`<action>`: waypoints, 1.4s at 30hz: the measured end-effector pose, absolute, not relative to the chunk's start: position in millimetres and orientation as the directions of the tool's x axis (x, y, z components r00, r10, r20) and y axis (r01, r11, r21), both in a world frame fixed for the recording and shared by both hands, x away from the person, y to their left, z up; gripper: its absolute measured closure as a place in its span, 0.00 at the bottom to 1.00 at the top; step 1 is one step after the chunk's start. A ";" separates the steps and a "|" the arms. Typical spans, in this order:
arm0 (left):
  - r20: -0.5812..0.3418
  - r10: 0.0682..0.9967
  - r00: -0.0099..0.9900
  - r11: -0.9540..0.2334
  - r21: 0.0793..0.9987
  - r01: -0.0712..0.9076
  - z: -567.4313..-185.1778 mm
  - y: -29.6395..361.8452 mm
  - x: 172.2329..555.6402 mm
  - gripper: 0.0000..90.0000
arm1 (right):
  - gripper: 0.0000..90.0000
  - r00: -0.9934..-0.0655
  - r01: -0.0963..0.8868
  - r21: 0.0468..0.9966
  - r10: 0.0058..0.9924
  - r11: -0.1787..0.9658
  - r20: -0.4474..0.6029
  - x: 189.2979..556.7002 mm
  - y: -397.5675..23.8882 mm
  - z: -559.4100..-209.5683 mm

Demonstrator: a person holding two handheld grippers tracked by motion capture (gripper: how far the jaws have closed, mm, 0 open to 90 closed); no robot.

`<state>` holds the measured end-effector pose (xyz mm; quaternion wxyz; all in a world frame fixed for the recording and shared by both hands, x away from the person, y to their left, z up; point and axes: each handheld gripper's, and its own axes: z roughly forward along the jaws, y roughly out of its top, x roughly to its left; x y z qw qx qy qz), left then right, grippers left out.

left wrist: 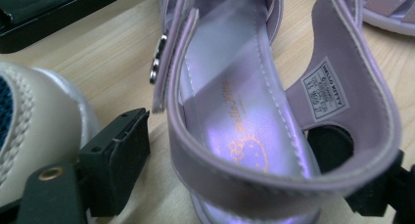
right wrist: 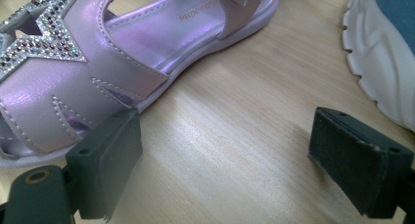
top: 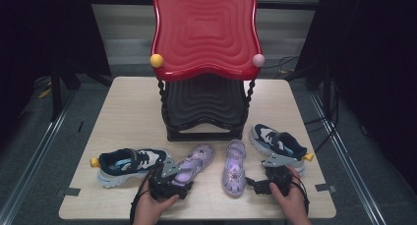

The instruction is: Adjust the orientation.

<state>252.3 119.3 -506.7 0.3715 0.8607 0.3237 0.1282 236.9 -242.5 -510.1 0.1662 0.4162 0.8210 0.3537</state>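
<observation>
The white label sewn inside the heel strap of the left sandal (left wrist: 254, 136) reads "HELLO KITTY" at its top, with smaller lines below it too fine to read, and a gold script with a small round face is printed on the insole, its wording too blurred to be sure of. The right sandal (right wrist: 98, 62) carries a similar gold line on its insole, also unreadable. The left sandal is a shiny lilac child's shoe with a stitched edge, a strap with a metal buckle on one side and a looped heel strap; its partner has a star set with small stones across the front. Your left gripper (left wrist: 254, 185) stands at the heel end of the left sandal with the heel strap between its jaws; the near jaw is clear of the strap with bare table showing in the gap, so the jaws are spread wide and not pressing on it. The sandal lies flat on the table (top: 123, 112), its toe pointing away from your gripper, with the left sneaker (top: 129, 164) just beside your gripper on its outer side. Your right gripper (right wrist: 225, 170) is spread wide over bare wood, with the right sandal close beside one jaw and the white sole of the right sneaker (right wrist: 381, 62) near the other.
</observation>
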 end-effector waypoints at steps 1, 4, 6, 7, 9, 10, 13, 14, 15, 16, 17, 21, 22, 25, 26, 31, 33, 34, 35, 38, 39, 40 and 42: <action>-0.020 0.655 0.755 -0.513 0.722 0.464 -506.8 118.6 252.4 0.17 | 0.13 -0.598 0.567 0.719 0.801 0.403 0.023 236.8 -242.5 -510.0; -0.014 0.660 0.751 -0.513 0.722 0.464 -506.8 118.0 251.8 0.17 | 0.13 -0.599 0.565 0.720 0.801 0.404 0.021 236.9 -242.5 -510.2; -0.014 0.661 0.750 -0.515 0.719 0.467 -506.6 118.4 251.5 0.16 | 0.13 -0.598 0.567 0.719 0.801 0.403 0.023 236.8 -242.5 -510.0; -0.015 0.660 0.751 -0.515 0.720 0.466 -506.7 118.5 251.4 0.16 | 0.13 -0.598 0.566 0.719 0.801 0.403 0.022 236.9 -242.5 -510.1; -0.015 0.660 0.751 -0.515 0.719 0.467 -506.5 119.3 251.1 0.17 | 0.13 -0.599 0.565 0.719 0.801 0.404 0.021 236.9 -242.5 -510.2; -0.019 0.660 0.751 -0.513 0.720 0.468 -506.6 119.3 251.0 0.17 | 0.13 -0.599 0.565 0.720 0.801 0.404 0.021 236.9 -242.5 -510.2; -0.017 0.659 0.752 -0.512 0.722 0.465 -506.6 119.7 250.9 0.18 | 0.13 -0.598 0.566 0.719 0.801 0.403 0.022 236.9 -242.5 -510.1; -0.018 0.659 0.752 -0.509 0.726 0.463 -506.7 120.2 250.9 0.18 | 0.13 -0.599 0.565 0.719 0.801 0.404 0.021 236.9 -242.5 -510.2; -0.014 0.651 0.759 -0.514 0.727 0.455 -506.4 121.9 251.2 0.20 | 0.13 -0.599 0.565 0.719 0.801 0.404 0.021 236.9 -242.5 -510.2; -0.018 0.650 0.759 -0.511 0.729 0.455 -506.3 123.2 250.8 0.23 | 0.13 -0.598 0.567 0.719 0.801 0.403 0.023 236.8 -242.5 -510.1; -0.016 0.646 0.764 -0.514 0.730 0.450 -506.1 125.0 250.9 0.25 | 0.13 -0.599 0.565 0.719 0.801 0.404 0.021 236.9 -242.5 -510.2; -0.026 0.633 0.774 -0.507 0.742 0.439 -505.8 133.2 249.2 0.37 | 0.13 -0.599 0.565 0.719 0.801 0.404 0.021 236.9 -242.5 -510.2; -0.025 0.634 0.773 -0.506 0.742 0.439 -505.8 133.3 248.9 0.37 | 0.13 -0.599 0.565 0.719 0.801 0.404 0.021 236.9 -242.5 -510.2; -0.027 0.635 0.772 -0.504 0.743 0.441 -506.0 132.6 248.7 0.37 | 0.13 -0.598 0.567 0.719 0.801 0.403 0.023 236.8 -242.5 -510.1; -0.027 0.635 0.772 -0.505 0.742 0.442 -506.0 132.1 248.4 0.36 | 0.13 -0.598 0.566 0.719 0.801 0.403 0.022 236.9 -242.5 -510.1; -0.042 0.658 0.752 -0.499 0.724 0.476 -503.3 131.2 246.8 0.24 | 0.13 -0.598 0.567 0.719 0.801 0.403 0.023 236.9 -242.5 -510.0; -0.048 0.662 0.748 -0.487 0.731 0.478 -501.5 132.5 247.4 0.22 | 0.13 -0.598 0.567 0.719 0.801 0.403 0.023 236.8 -242.5 -510.0; -0.046 0.667 0.744 -0.485 0.730 0.481 -501.0 132.6 247.6 0.22 | 0.13 -0.598 0.566 0.719 0.801 0.403 0.022 236.8 -242.5 -510.1; -0.049 0.669 0.742 -0.479 0.734 0.481 -500.5 132.6 247.8 0.21 | 0.13 -0.599 0.565 0.719 0.801 0.404 0.021 236.9 -242.5 -510.2; -0.050 0.666 0.745 -0.480 0.736 0.478 -499.5 129.7 247.3 0.18 | 0.13 -0.599 0.566 0.719 0.801 0.404 0.021 236.9 -242.5 -510.1; -0.046 0.665 0.745 -0.481 0.737 0.475 -499.6 128.1 247.2 0.18 | 0.13 -0.598 0.566 0.719 0.801 0.403 0.021 236.9 -242.5 -510.1; -0.049 0.665 0.745 -0.479 0.738 0.475 -500.3 125.9 247.6 0.18 | 0.13 -0.598 0.567 0.719 0.801 0.403 0.022 236.9 -242.5 -510.1; -0.037 0.659 0.751 -0.493 0.733 0.469 -501.9 121.6 249.6 0.18 | 0.13 -0.598 0.567 0.719 0.801 0.403 0.023 236.9 -242.5 -510.0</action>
